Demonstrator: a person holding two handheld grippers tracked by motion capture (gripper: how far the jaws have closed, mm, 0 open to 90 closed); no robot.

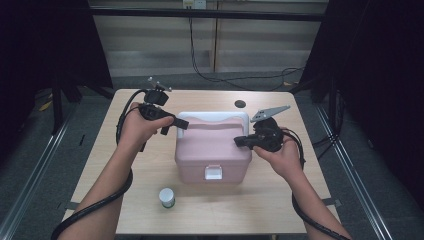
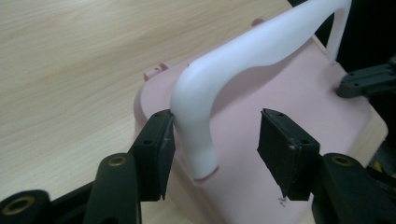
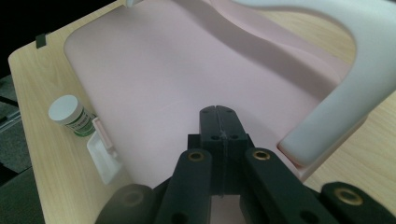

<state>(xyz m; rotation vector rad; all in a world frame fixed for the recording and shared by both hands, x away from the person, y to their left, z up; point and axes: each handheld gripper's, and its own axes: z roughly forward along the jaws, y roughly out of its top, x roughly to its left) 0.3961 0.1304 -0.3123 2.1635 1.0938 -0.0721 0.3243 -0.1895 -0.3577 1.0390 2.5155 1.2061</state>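
The left gripper (image 2: 215, 140) has its jaws apart around the white handle (image 2: 243, 60) of the pink box (image 1: 212, 150); one pad seems to touch it. The right gripper (image 3: 218, 123), jaws pressed together, rests over the lid.

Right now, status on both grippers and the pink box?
Left gripper open around white handle, one pad touching. Right gripper shut, on the pink box lid. Latch closed. Small bottle in front, clear.

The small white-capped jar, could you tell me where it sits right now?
In the high view the jar stands on the table near its front edge, just front-left of the pink box.
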